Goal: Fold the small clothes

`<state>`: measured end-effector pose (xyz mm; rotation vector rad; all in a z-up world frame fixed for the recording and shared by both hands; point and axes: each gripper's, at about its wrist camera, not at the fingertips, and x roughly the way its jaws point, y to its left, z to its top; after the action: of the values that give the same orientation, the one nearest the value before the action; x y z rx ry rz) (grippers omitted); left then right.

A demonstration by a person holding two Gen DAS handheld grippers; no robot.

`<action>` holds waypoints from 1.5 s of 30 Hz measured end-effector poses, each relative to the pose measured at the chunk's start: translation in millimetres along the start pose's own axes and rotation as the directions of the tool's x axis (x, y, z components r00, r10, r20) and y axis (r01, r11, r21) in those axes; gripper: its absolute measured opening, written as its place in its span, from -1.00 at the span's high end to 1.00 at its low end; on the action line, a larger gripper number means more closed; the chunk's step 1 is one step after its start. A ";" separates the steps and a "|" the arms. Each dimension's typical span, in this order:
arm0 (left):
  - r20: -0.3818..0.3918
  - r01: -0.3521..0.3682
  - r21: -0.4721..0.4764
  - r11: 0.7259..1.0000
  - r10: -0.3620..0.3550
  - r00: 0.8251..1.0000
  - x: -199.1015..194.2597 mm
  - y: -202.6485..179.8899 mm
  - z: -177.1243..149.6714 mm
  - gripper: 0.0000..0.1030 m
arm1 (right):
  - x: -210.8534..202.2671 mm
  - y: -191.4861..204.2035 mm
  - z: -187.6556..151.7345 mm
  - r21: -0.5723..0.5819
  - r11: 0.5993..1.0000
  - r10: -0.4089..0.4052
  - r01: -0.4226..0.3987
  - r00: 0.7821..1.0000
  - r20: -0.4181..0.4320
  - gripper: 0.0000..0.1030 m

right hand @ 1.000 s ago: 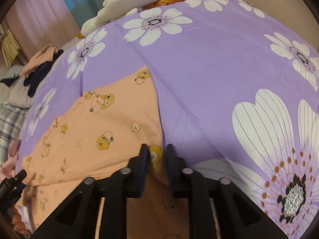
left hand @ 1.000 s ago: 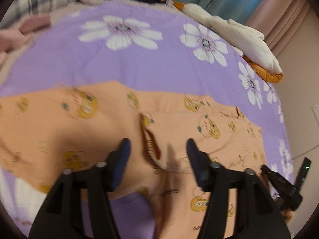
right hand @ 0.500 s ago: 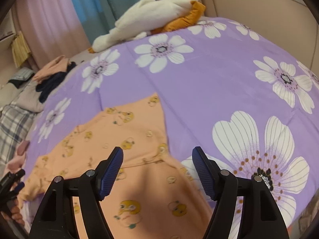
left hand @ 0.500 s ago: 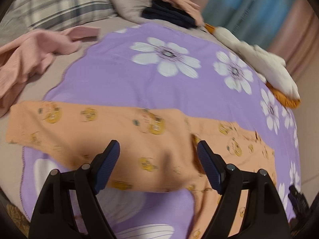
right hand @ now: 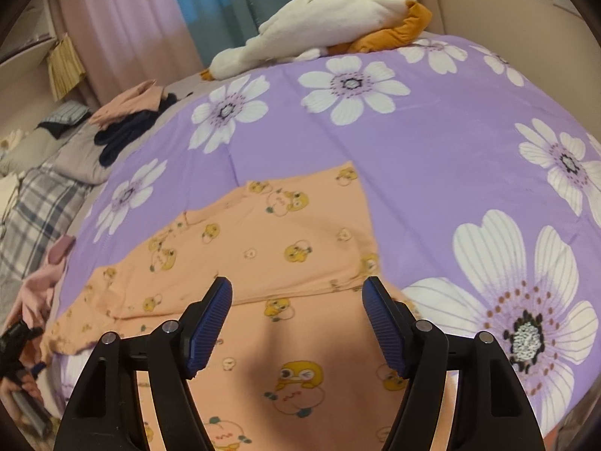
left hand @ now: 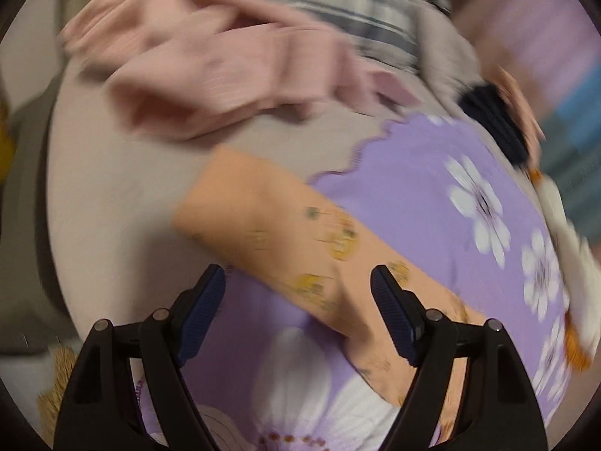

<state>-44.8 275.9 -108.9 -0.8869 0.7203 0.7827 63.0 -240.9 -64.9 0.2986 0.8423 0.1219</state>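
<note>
My right gripper (right hand: 296,312) released, jaws wide, hanging over orange garment (right hand: 263,248) flat on purple blanket (right hand: 432,173). My left gripper (left hand: 298,300) also wide, nothing clamped, above garment's sleeve (left hand: 263,221); view blurred. Sleeve end overhangs blanket's scalloped edge (left hand: 357,158) onto grey sheet (left hand: 124,173). Bare blanket beyond garment's far edge. Pink clothing (left hand: 210,56) further, plush toy (right hand: 330,26) at far side.

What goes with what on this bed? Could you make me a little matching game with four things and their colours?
Things:
1. Blanket
2. Spread-out garment
3. Plush toy
4. Crumpled garment

Colours:
A. pink
B. white and orange
C. purple with white flowers
D. peach with yellow cartoon prints

Pairs: 1-C, 2-D, 3-B, 4-A
</note>
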 end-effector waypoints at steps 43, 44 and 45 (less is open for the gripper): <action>-0.006 0.335 0.436 0.835 -0.369 0.929 -64.0 -171.8 -68.9 0.94 | -8.7 -28.2 0.0 0.085 0.993 0.076 -0.078 0.997 0.027 -0.38; -0.012 0.337 0.446 0.829 -0.372 0.928 -63.7 -177.5 -71.6 0.94 | -8.9 -30.1 -0.1 0.090 0.993 0.078 -0.080 0.997 0.028 -0.38; -0.025 0.343 0.462 0.818 -0.374 0.927 -64.0 -184.7 -79.5 0.94 | -9.1 -32.5 -0.4 0.095 0.992 0.080 -0.082 0.996 0.028 -0.38</action>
<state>57.5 113.8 -20.8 -0.5337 0.6166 0.2769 56.3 -273.7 -68.6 0.4244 0.8132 0.1532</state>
